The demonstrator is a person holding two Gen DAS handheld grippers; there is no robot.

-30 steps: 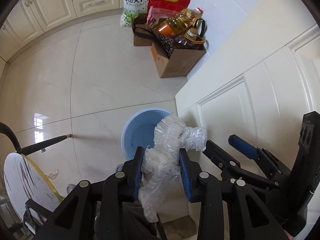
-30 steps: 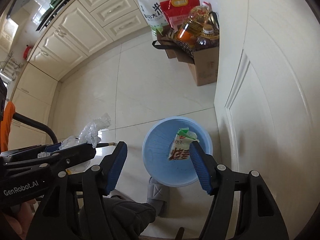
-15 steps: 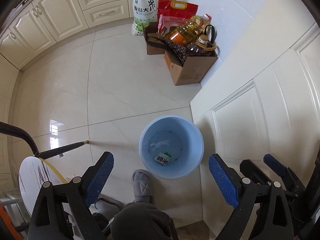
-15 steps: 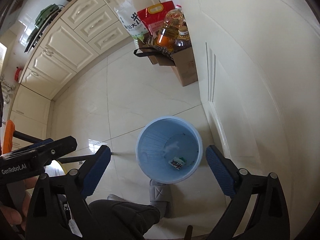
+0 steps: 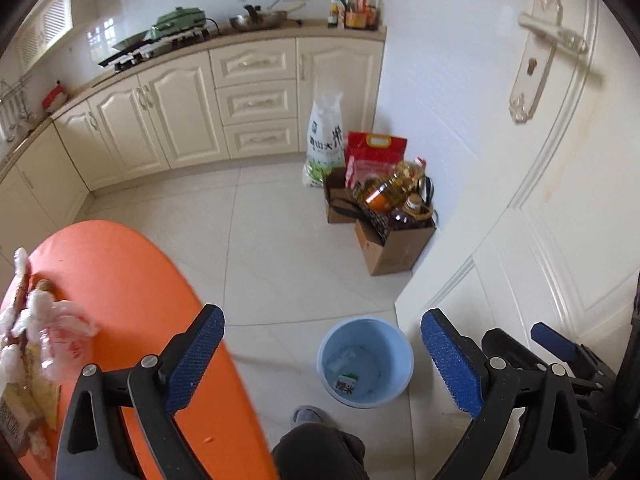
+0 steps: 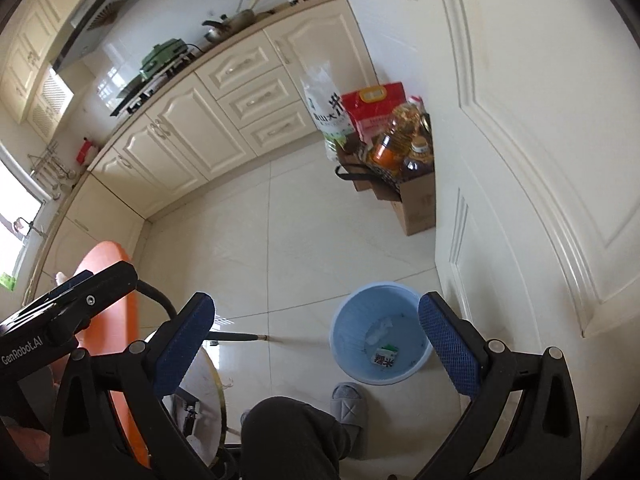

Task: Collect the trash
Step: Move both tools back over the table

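Observation:
A light blue bin [image 5: 366, 362] stands on the floor by the white door; it also shows in the right wrist view [image 6: 382, 338]. In it lie a small green and white carton [image 5: 346, 385] and clear plastic wrap [image 5: 340, 360]. My left gripper [image 5: 324, 364] is open and empty, high above the bin. My right gripper [image 6: 316, 352] is open and empty too. More trash [image 5: 38, 328], crumpled pink and white wrappers, lies on the orange table [image 5: 132, 280] at the left.
Cardboard boxes with oil bottles [image 5: 394, 216] and rice bags [image 5: 326, 140] stand against the wall. Cream kitchen cabinets [image 5: 200, 108] run along the back. The person's knee and grey slipper [image 6: 348, 404] are below. A round white table [image 6: 200, 396] shows at lower left.
My left gripper opened and dropped the clear plastic wrap into the bin. The carton fell from the right gripper into the bin. Both grippers then rose and tilted up toward the room.

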